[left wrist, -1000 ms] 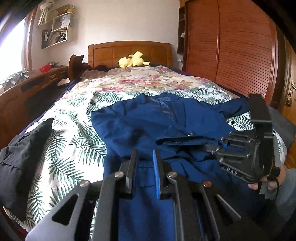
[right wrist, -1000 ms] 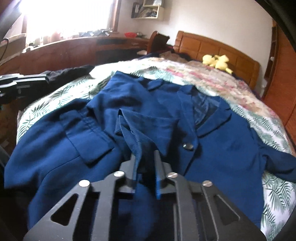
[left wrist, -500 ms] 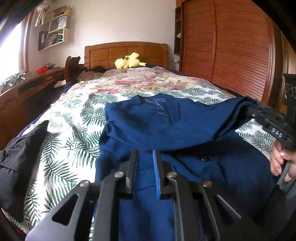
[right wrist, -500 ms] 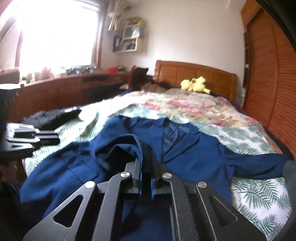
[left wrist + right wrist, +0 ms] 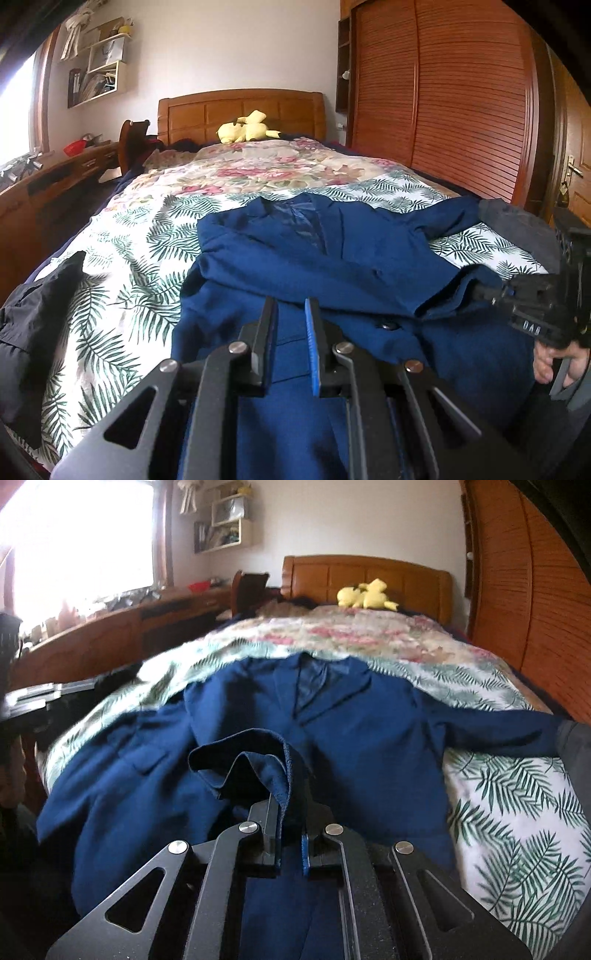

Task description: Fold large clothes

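Right wrist: right hand-held gripper has drawn jacket front open rightward.

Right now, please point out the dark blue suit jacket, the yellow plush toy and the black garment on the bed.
dark blue suit jacket (image 5: pixel 354 734), right wrist view, front panel.
yellow plush toy (image 5: pixel 245 129), left wrist view, body.
black garment (image 5: pixel 33 325), left wrist view, middle.

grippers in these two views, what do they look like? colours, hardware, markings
Both are matte black two-finger units. The left gripper has flat, straight fingers, one pad face bright blue, triangular cutouts in the linkage arms and round silver pivot pins. The right gripper matches it in its own view. From the left camera its side shows ribbing and raised lettering that looks like "UAB". No cables or sleeves visible.
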`<state>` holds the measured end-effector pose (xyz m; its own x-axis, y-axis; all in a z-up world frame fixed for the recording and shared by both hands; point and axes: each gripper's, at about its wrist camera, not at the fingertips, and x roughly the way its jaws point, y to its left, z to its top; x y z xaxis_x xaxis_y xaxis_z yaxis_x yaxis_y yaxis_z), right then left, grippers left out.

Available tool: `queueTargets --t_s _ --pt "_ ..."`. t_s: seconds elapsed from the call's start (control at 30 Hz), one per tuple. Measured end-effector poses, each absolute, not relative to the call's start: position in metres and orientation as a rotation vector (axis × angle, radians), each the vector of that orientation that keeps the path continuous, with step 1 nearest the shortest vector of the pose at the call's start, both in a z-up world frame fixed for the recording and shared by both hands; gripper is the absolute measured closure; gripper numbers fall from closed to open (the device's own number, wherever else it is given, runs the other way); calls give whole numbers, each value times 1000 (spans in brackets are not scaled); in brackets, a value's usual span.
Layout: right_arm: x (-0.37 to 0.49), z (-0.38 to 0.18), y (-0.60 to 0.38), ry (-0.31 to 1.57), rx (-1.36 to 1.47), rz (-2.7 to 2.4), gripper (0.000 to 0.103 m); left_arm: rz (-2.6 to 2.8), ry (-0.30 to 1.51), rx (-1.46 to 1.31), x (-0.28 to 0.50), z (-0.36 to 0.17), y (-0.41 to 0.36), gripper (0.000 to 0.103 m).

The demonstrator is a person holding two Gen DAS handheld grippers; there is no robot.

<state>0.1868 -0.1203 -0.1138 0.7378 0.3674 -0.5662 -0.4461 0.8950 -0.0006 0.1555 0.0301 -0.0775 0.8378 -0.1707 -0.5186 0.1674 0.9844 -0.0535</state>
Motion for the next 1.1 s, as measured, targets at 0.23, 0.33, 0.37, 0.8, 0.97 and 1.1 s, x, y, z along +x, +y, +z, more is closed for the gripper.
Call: queueTargets --t_s 0.23,0.33,0.37,0.8,0.97,1.1 --pt "171 -129 -109 641 -184 469 95 -192 529 -6 152 -72 26 91" --pt "164 -130 -107 650 -212 467 89 -192 519 -4 150 -69 26 91" --pt "160 -128 -106 643 -227 471 84 -192 515 -5 150 -68 26 91" --pt "172 -109 -68 640 -313 584 41 -181 493 -11 144 -64 32 91" --pt "191 -135 -33 748 -397 617 42 -188 496 -12 142 -64 31 91" --pt "200 -158 -25 795 -453 580 43 -195 496 -8 139 -64 31 91"
